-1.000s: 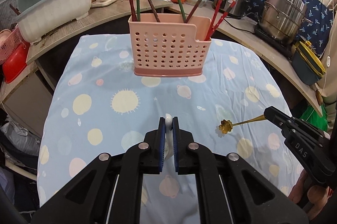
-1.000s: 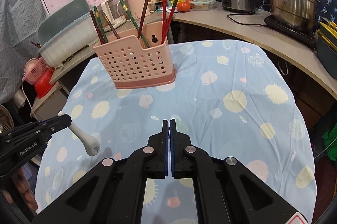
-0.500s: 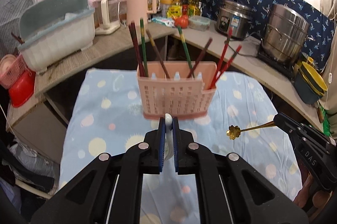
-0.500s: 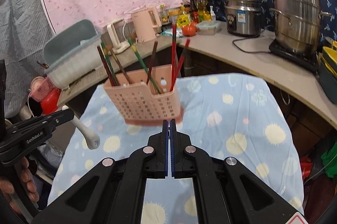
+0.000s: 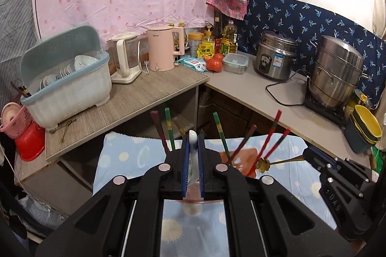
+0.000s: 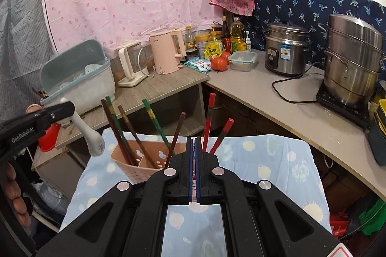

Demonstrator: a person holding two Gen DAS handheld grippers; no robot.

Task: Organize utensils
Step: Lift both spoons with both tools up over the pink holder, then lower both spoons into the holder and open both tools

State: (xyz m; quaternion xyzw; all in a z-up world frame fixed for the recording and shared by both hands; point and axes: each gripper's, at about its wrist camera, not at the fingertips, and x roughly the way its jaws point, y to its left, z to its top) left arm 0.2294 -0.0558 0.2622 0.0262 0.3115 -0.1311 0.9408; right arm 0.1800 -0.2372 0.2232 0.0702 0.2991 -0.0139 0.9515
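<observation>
My left gripper [image 5: 193, 143] is shut on a white ceramic spoon [image 5: 193, 148], held above the pink perforated utensil holder [image 6: 142, 164]. The same spoon [image 6: 90, 136] hangs bowl-down from that gripper in the right wrist view. The holder stands on the blue spotted tablecloth [image 6: 265, 160] with several red, green and brown chopsticks [image 6: 208, 121] in it. My right gripper [image 6: 193, 143] is shut on a thin gold spoon with a flower-shaped end [image 5: 263, 164], seen in the left wrist view just right of the holder [image 5: 243, 160].
Counters wrap behind the table: a dish bin [image 5: 67, 85], kettles [image 5: 160, 49], bottles, tomatoes [image 5: 216, 63], a rice cooker [image 5: 275, 59] and a steel steamer pot [image 5: 337, 71]. A red bucket [image 5: 30, 143] sits at the left.
Both grippers have risen and tilted up while moving toward the holder, each still holding its spoon. The holder now lies low, mostly hidden behind the fingers.
</observation>
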